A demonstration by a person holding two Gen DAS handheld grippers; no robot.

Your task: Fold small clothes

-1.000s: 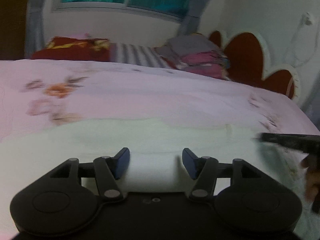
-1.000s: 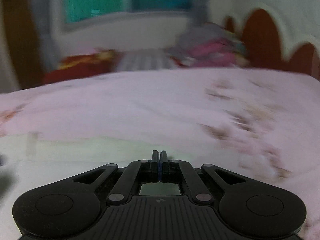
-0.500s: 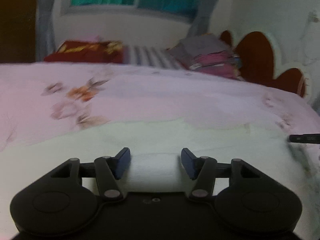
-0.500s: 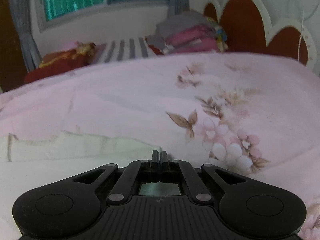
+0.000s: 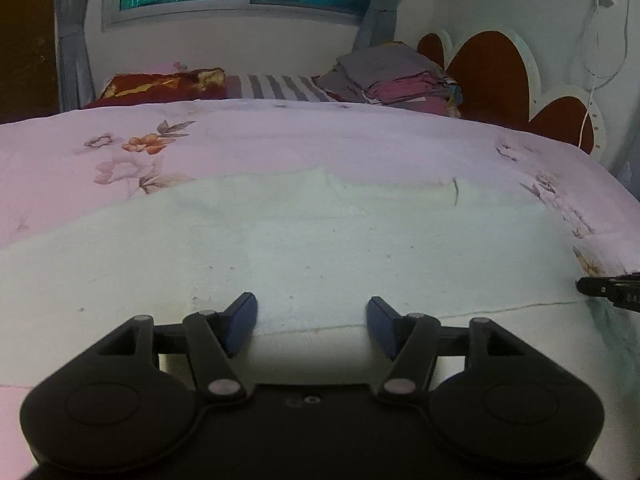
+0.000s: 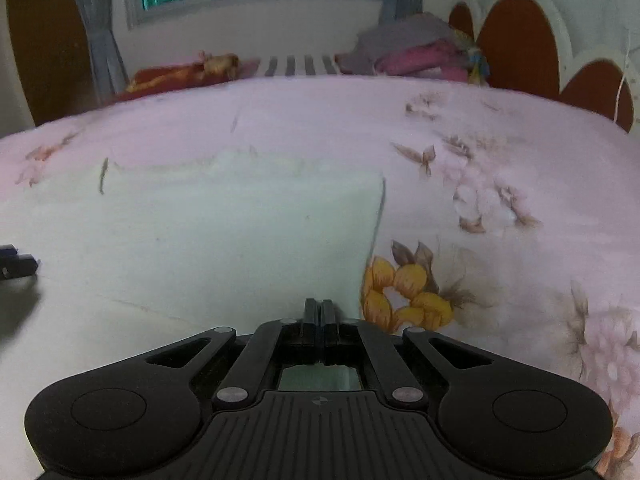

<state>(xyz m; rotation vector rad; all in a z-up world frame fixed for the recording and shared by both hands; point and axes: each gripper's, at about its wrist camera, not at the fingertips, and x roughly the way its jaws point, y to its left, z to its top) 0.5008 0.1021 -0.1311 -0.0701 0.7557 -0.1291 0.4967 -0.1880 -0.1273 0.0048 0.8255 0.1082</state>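
A pale, cream-white garment [image 5: 320, 248] lies spread flat on the pink flowered bedspread [image 5: 280, 140] of the bed, filling the near half of both views. It looks thin and limp, light cloth that will drape and slide over itself, not hold a crease, so it is best taken at a hem or corner, with both layers pinched together. The left claw [image 5: 312, 322] hangs spread wide just over the near hem, blue pads apart, holding nothing. The right claw [image 6: 319, 312] is pressed together at the garment's near edge, close to its right side seam; a sliver of pale cloth shows behind the fingers, so it is probably pinching the hem, though the contact itself is hidden. The left view alone shows the fold line running across near the far edge at 12 o'clock, and the tip of the other claw at 3 o'clock. The right view alone shows the garment's straight right edge against the yellow flower [image 6: 404, 292] at 1 o'clock. Folded clothes [image 5: 396, 80] sit stacked by the headboard [image 5: 496, 76], well apart.
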